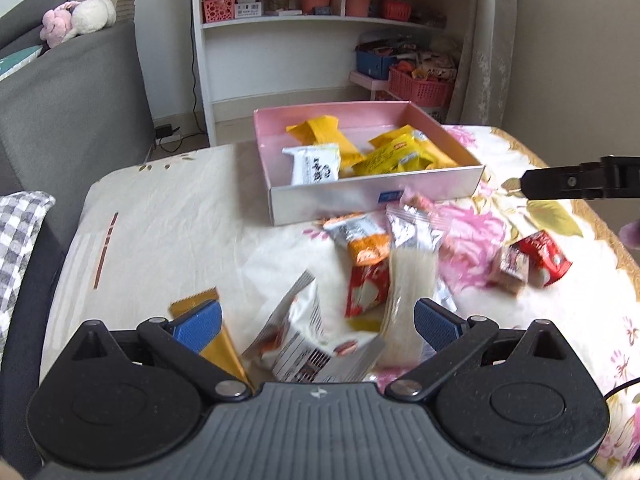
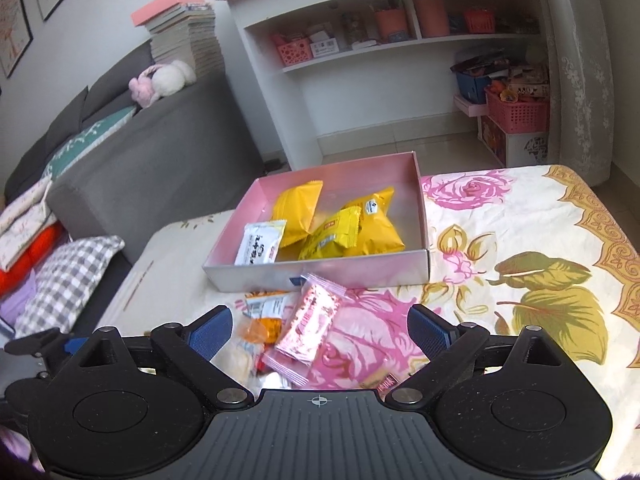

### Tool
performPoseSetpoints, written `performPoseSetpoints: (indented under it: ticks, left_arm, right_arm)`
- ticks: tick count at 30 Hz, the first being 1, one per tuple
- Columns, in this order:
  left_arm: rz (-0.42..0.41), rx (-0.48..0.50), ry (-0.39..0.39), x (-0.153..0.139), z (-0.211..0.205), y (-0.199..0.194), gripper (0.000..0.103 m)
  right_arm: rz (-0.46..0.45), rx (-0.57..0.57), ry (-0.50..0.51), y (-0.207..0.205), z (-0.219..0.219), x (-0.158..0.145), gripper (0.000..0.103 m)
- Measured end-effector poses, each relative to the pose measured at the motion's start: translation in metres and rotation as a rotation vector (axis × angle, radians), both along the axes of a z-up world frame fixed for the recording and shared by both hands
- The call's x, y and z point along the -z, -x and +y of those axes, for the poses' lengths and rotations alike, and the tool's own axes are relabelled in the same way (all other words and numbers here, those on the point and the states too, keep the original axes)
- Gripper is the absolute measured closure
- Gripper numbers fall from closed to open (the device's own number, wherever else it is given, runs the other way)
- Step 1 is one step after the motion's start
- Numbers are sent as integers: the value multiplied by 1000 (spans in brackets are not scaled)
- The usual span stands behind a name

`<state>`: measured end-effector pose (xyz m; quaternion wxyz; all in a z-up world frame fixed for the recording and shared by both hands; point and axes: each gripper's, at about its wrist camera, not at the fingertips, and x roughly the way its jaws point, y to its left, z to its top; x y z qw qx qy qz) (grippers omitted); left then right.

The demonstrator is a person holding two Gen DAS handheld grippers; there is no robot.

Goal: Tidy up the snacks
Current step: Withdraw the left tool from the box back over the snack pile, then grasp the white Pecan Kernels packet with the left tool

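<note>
The snacks lie in two groups on a flowery cloth (image 2: 520, 216). Some are in a pink box (image 1: 440, 184) at the far side of the table. In the box there are yellow packs (image 2: 352, 228) and one white pack (image 2: 260, 246). The white pack lies at the front left of the box, touching a yellow one.

The other snacks lie loose on the cloth, just in front of the box. A long clear pack (image 1: 412, 268) lies next to a small orange pack (image 1: 362, 240), and a red and white pack (image 1: 366, 288) sits just below the orange one. A red pack (image 1: 542, 258) and a small brown box (image 1: 512, 270) lie off to the right, touching each other. A pink pack (image 2: 310, 328) lies close to the front wall of the box.

The left gripper (image 1: 316, 324) is wide open. A white pack with a barcode (image 1: 308, 340) sits between its blue fingers (image 1: 198, 326), but they do not touch it. It looks blurry. A gold pack (image 1: 218, 340) lies under the left finger.

The right gripper (image 2: 320, 332) is wide open too and holds nothing. It hangs above the pink pack and the loose snacks.

Behind the table are a grey sofa (image 2: 160, 152) and a white shelf (image 1: 280, 28) with pink baskets.
</note>
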<state>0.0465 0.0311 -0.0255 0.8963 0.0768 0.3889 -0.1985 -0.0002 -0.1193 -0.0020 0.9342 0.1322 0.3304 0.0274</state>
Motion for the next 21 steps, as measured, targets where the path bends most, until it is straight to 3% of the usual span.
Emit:
performPoseSetpoints:
  ticks: [6,14,21]
  left_arm:
    - [-14,-31,5,2,18,3,0]
    - [142,-136,208,16,43,-4,5]
    - [187,-166,277,22,56,-1,14]
  right_arm:
    - [31,-29,49,17,7,20,7]
    - [48,-193,78,41,50,36,7]
    - [96,-320,54,45,91,47,7]
